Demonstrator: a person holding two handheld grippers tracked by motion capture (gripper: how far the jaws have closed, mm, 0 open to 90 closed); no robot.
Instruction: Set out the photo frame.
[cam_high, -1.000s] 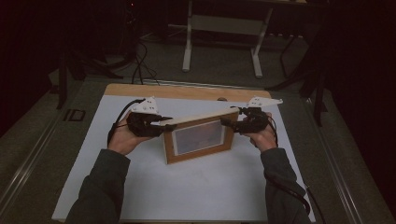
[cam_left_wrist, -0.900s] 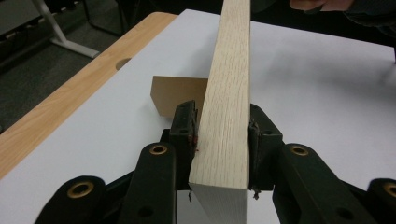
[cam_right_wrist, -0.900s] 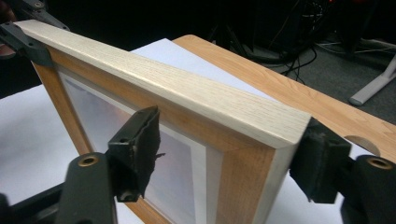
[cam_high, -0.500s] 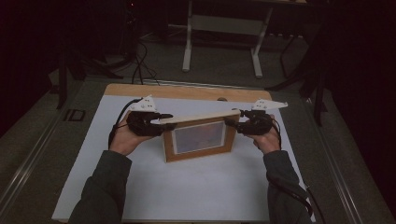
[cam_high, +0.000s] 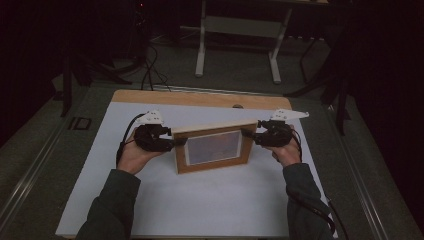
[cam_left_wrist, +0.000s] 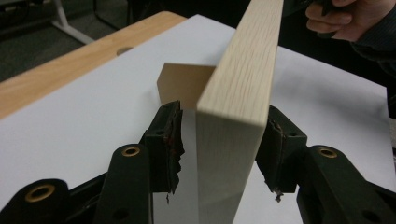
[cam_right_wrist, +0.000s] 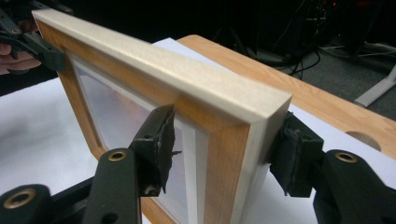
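Jaws of the left gripper (cam_left_wrist: 219, 154) have just been opening and stand clear of the picture frame (cam_high: 214, 146); right gripper (cam_right_wrist: 219, 154) jaws, just closing, bracket its corner loosely. Releasing evenly should keep it upright on the desk (cam_high: 200, 205).

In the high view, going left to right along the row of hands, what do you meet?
Left hand → left tool → picture frame → right tool → right hand.

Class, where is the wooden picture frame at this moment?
In the high view, the picture frame stands upright on the white table, mid-table, between the left gripper and right gripper.
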